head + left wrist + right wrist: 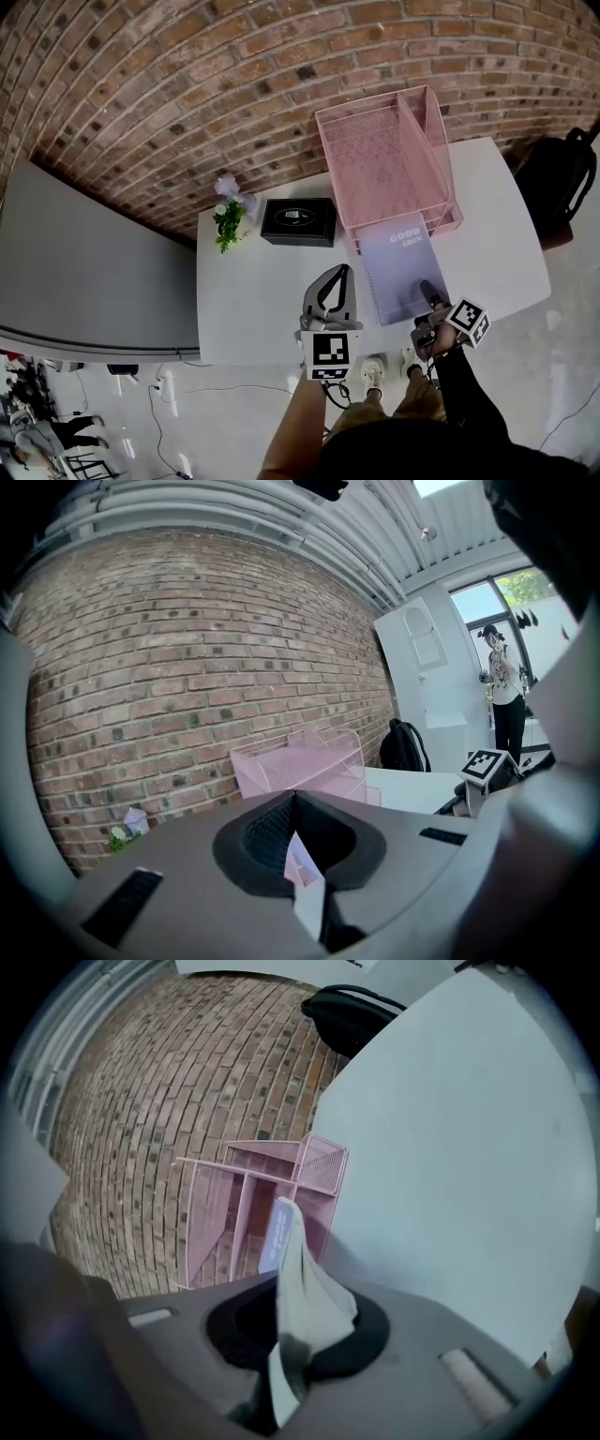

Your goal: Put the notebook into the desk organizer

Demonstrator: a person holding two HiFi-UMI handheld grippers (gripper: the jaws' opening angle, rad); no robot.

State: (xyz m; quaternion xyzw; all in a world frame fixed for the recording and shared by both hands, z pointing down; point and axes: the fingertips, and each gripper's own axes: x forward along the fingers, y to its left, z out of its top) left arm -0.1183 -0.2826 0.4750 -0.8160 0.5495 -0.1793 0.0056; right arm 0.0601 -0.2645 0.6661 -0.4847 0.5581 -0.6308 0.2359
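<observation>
A lavender notebook (403, 267) lies flat on the white table (253, 291). Its far end is at the front of the pink wire desk organizer (384, 159), at the lowest tray. My right gripper (427, 292) is shut on the notebook's near edge. In the right gripper view the notebook (281, 1232) runs edge-on from the jaws (292, 1283) toward the organizer (234, 1213). My left gripper (337, 277) hovers over the table just left of the notebook, shut on nothing. In its own view the jaws (292, 803) meet, with the organizer (300, 766) beyond them.
A black box (298, 222) and a small potted flower (230, 220) sit left of the organizer, near the brick wall. A black backpack (562, 183) stands beyond the table's right edge. A person (502, 696) stands far off by a window.
</observation>
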